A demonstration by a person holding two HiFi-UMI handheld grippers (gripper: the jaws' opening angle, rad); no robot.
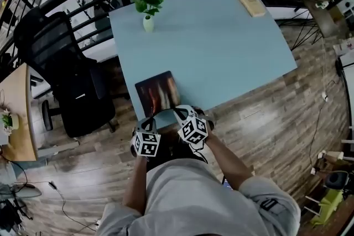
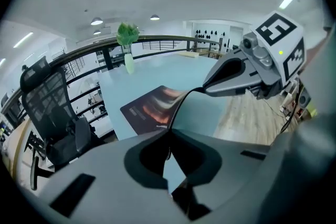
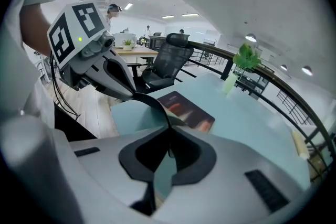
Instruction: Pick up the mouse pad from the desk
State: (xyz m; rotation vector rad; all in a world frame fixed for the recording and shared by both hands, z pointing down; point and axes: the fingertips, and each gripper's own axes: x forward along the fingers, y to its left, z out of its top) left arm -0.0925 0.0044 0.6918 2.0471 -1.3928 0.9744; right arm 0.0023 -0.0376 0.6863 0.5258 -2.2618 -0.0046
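At the desk's near edge, the left gripper (image 2: 168, 138) has its jaws pressed together on the thin near edge of the pad (image 1: 157, 91). The right gripper (image 3: 169, 138) is just beside it on the same edge, its jaws likewise clamped on the pad. Between the two grips the edge stands up off the desk (image 1: 221, 41) in a curl, and both gripper views show it bending over from the jaws down to the surface. The rest of the pad, the part with the dark reddish print, lies flat at the desk's near left corner. So the grasp looks made and the lift begun, but most of the pad rests on the desk. What is left is to raise both grippers together until the far edge peels clear. The soft sheet will likely droop and drag as it comes. Farther back on the desk a plant (image 1: 149, 5) stands at the left. A flat tan thing (image 1: 251, 4) lies at the far right corner, well apart from the pad. A chair (image 1: 72, 74) sits off the desk's left side.
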